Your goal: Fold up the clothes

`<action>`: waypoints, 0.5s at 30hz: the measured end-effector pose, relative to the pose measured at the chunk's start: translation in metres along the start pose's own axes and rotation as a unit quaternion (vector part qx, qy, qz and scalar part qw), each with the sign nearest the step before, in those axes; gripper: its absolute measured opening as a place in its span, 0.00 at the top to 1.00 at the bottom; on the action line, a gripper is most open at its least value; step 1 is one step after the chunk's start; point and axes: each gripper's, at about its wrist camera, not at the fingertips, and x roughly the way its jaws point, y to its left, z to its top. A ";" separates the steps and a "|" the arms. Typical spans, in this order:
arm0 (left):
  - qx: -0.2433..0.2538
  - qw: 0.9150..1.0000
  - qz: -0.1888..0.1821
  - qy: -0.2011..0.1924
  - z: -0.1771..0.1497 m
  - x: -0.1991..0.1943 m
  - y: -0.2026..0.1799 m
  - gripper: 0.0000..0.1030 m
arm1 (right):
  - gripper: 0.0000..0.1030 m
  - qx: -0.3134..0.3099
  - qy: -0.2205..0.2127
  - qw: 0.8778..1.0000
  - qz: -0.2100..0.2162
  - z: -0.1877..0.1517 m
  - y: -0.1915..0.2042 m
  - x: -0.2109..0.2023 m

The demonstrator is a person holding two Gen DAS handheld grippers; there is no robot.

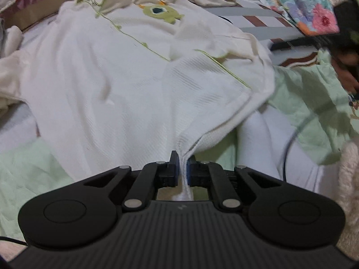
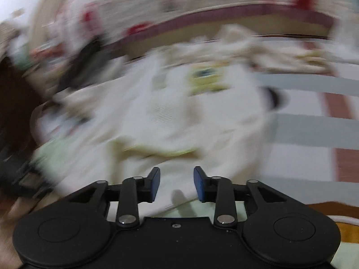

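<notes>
left gripper (image 1: 182, 168) pinches the near hem of a white garment (image 1: 125, 85), which stretches away from it across the bed. right gripper (image 2: 177, 183), jaws parted and seemingly empty in the blur, hovers over the same hem.

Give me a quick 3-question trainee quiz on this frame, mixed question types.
1. True or false: the left gripper is shut on an edge of the white garment.
2. In the right wrist view, the right gripper is: A) clamped on a sock, B) open with nothing pinched, C) out of sight.
3. What colour is the patch sewn near the top of the garment?

Key: 1 true; 2 B, its pads stand apart above the cloth; 3 green, with a dark centre.
</notes>
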 end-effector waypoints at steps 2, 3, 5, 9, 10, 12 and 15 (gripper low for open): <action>0.003 1.000 -0.007 0.008 -0.003 0.000 -0.005 0.94 | 0.63 0.010 -0.001 0.999 -0.047 0.011 -0.014 0.013; 0.005 1.000 -0.011 0.010 -0.005 -0.002 -0.006 0.94 | 0.62 0.012 0.005 0.998 -0.060 0.017 -0.019 0.020; 0.006 1.000 -0.018 0.010 -0.006 -0.006 -0.008 0.94 | 0.55 0.018 0.016 0.998 -0.064 0.024 -0.026 0.037; -0.002 1.000 -0.021 0.009 -0.005 -0.009 -0.004 0.94 | 0.37 0.022 0.034 0.997 -0.071 0.024 -0.036 0.076; -0.003 1.000 -0.017 0.012 -0.005 -0.008 -0.003 0.94 | 0.46 0.009 0.032 0.996 -0.086 0.022 -0.036 0.083; -0.002 1.000 -0.011 0.016 -0.005 -0.008 -0.001 0.94 | 0.97 -0.002 0.000 0.996 -0.092 0.015 -0.028 0.063; 0.007 1.000 -0.022 0.003 -0.006 -0.022 0.000 0.94 | 0.98 -0.012 -0.063 0.993 -0.094 0.003 -0.014 0.013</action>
